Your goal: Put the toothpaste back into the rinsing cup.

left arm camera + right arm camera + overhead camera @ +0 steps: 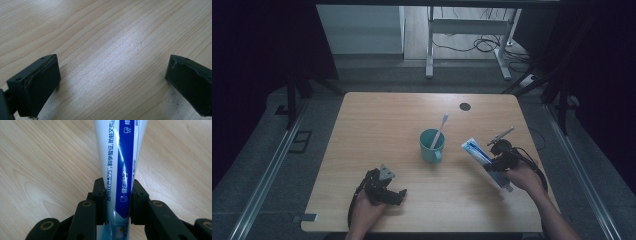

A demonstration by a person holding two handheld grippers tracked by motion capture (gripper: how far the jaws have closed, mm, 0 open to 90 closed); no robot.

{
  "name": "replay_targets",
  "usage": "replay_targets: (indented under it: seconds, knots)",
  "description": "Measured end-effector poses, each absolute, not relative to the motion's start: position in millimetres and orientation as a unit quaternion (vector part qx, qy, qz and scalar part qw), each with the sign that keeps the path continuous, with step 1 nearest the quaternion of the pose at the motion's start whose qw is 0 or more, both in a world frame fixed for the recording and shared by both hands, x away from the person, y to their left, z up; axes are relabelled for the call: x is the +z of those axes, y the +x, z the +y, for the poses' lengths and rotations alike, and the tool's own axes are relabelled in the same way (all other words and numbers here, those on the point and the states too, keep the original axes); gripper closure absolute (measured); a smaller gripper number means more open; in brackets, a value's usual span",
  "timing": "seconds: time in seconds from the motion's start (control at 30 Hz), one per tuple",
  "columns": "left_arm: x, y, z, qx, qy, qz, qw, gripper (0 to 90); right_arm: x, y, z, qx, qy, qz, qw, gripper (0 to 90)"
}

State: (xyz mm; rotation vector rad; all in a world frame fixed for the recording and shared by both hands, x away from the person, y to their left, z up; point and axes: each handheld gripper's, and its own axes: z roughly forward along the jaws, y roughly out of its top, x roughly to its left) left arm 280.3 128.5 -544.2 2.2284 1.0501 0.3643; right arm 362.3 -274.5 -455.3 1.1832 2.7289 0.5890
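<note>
The left gripper holds its two black jaws wide apart, with bare wooden table between and beyond them.

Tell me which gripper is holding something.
The right gripper: its jaws clamp a white-and-blue toothpaste tube. The left gripper stands open over bare table.

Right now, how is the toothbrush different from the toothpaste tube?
The toothbrush stands tilted inside the teal cup, while the toothpaste tube is gripped between the jaws of the right gripper. The toothbrush is thin like a stick; the toothpaste tube is wide, flat and white with a blue stripe. Both are above the wooden table.
</note>
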Motion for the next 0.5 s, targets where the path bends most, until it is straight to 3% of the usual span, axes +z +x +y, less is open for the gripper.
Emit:
replay_targets:
  seconds: [0.5]
  knots:
    - [-544.2,280.3,128.4,0.138,0.847,0.400,0.320,0.0,-436.5,355.1,-273.1,0.261,0.371,0.888,0.081,70.1]
